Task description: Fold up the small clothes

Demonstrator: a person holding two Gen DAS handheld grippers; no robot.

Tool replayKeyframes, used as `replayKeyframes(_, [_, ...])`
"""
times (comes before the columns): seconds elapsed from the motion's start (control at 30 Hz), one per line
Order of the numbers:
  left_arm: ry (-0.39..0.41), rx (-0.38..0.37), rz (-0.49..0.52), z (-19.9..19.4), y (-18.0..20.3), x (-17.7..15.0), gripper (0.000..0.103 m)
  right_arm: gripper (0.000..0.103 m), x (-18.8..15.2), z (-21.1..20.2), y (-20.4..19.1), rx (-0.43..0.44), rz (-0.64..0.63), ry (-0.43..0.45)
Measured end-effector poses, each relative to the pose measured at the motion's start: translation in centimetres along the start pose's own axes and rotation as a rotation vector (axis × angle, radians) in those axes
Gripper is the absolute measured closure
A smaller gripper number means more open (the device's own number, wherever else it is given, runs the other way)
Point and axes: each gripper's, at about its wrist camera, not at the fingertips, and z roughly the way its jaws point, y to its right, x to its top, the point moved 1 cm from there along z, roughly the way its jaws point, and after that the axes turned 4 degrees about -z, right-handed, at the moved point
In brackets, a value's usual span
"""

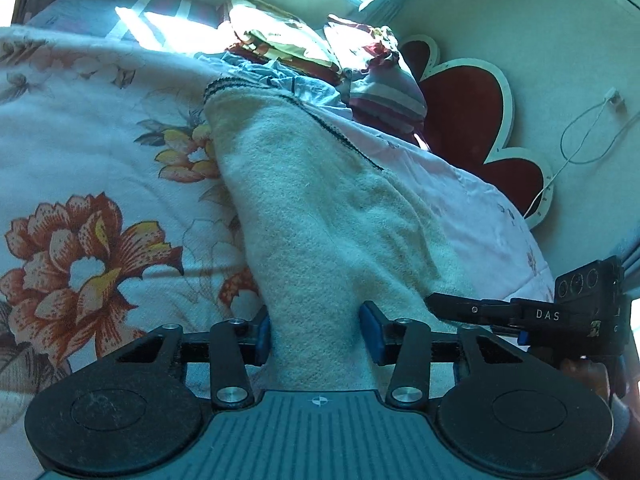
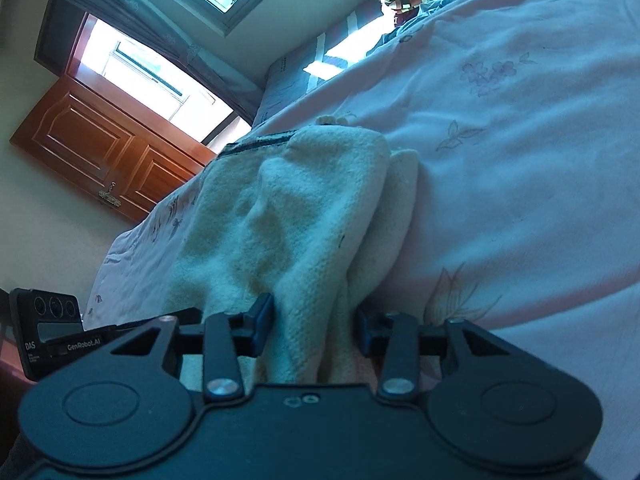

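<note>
A cream fleece garment (image 1: 316, 208) with a dark stitched trim lies stretched over the bed. My left gripper (image 1: 316, 336) is shut on its near end, the cloth bunched between the blue pads. In the right wrist view the same garment (image 2: 288, 208) lies folded in soft ridges, and my right gripper (image 2: 314, 330) is shut on another part of its near edge. The right gripper's body (image 1: 576, 312) shows at the right edge of the left wrist view, close beside the left one. The left gripper's body (image 2: 44, 332) shows at the lower left of the right wrist view.
The bed carries a white floral blanket (image 1: 80, 184) and a pale pink sheet (image 2: 520, 140). A heap of other clothes (image 1: 320, 52) lies at the far end. A red flower-shaped headboard (image 1: 468, 116) stands by the wall. A wooden door (image 2: 104, 144) is beyond the bed.
</note>
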Motion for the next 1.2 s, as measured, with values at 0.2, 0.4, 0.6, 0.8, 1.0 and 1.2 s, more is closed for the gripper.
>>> replayKeyframes(0.2, [0.036,0.050,0.110,-1.6,3.0,0.6,0.068,0.077,-0.1,-1.8,-1.7,-0.014,-0.049,0.042])
replayKeyframes(0.4, [0.048,0.056,0.155,-4.0,5.0,0.9,0.069,0.077,-0.4,-3.3,-3.5,-0.015,-0.072,0.065])
replayKeyframes(0.6, [0.071,0.057,0.181,-7.5,6.3,-0.3,0.069,0.077,-1.2,-5.3,-6.1,-0.013,-0.097,0.091])
replayKeyframes(0.8, [0.097,0.066,0.201,-12.0,7.1,-2.2,0.069,0.077,-3.0,-6.9,-9.8,-0.006,-0.136,0.107])
replayKeyframes(1.0, [0.119,0.090,0.202,-17.3,6.4,-4.9,0.069,0.077,-5.5,-7.4,-13.9,0.018,-0.167,0.104])
replayKeyframes(1.2, [0.135,0.140,0.198,-23.4,3.9,-7.6,0.069,0.077,-9.0,-6.1,-19.0,0.051,-0.203,0.088])
